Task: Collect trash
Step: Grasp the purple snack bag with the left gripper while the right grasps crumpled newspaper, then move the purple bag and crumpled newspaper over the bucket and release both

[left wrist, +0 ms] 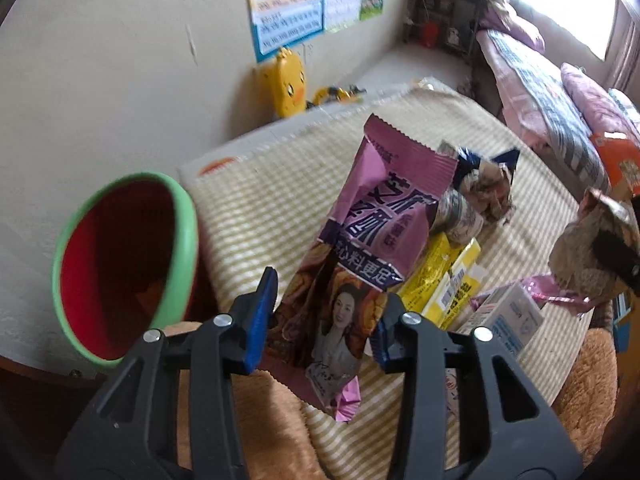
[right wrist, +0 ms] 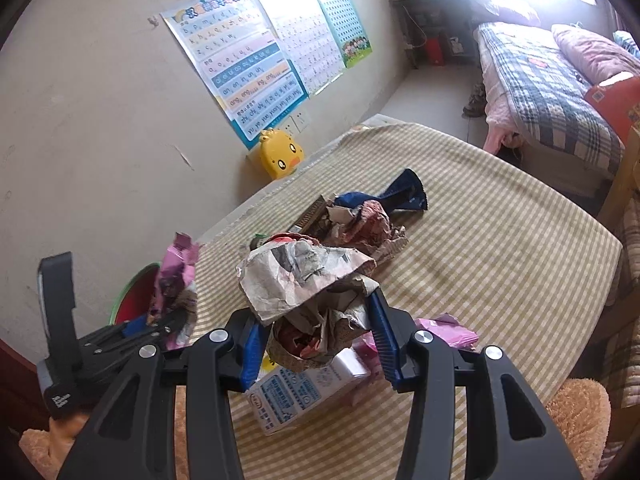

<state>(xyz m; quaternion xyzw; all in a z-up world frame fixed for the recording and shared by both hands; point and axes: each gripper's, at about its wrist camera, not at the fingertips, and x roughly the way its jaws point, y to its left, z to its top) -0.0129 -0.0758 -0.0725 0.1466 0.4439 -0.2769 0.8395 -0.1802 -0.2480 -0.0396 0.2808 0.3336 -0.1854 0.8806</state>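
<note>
Gripping a purple snack wrapper between the blue pads of the left gripper, clenched on its lower half, the wrapper standing up and lifted off the striped tablecloth. Hanging at about nine o'clock of that gripper, a green-rimmed red bin, mouth tipped toward the lens, just off the table edge. Lying at two o'clock of the wrapper: crumpled paper beside a dark blue wrapper, a yellow packet, and a small white carton at three o'clock (all resting on the cloth).

Pinching a crumpled newspaper wad in the right gripper, pads pressed on its lower folds, the wad raised above the white carton. Showing at nine o'clock in the right view, the left gripper with the purple wrapper close by the bin rim. Sitting at twelve o'clock by the wall, a yellow duck toy.
</note>
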